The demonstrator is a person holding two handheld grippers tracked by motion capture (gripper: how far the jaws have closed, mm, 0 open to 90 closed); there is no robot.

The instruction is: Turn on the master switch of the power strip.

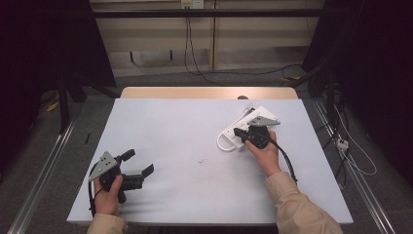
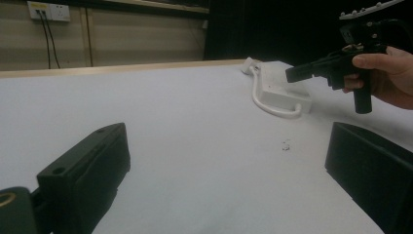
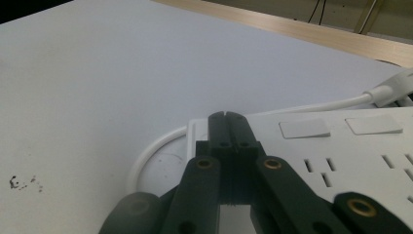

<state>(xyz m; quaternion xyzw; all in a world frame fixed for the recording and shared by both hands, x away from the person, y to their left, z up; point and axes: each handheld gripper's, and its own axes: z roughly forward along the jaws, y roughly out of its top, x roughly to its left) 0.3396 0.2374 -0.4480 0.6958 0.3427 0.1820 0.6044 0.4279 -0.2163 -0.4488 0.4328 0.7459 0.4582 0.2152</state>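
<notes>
Looks like you're right at the start of working the power strip (image 1: 243, 131). It sits on the far right part of the table (image 1: 195, 146), its white cord (image 1: 223, 145) looped at the near end. Your right gripper (image 3: 227, 116) has its jaws pressed together with nothing between them, tips resting over the strip's end, probably going for a switch. Your left gripper (image 1: 139, 163) idles near the front left edge, jaws spread wide and empty. Pretty much everything's left to do.
</notes>
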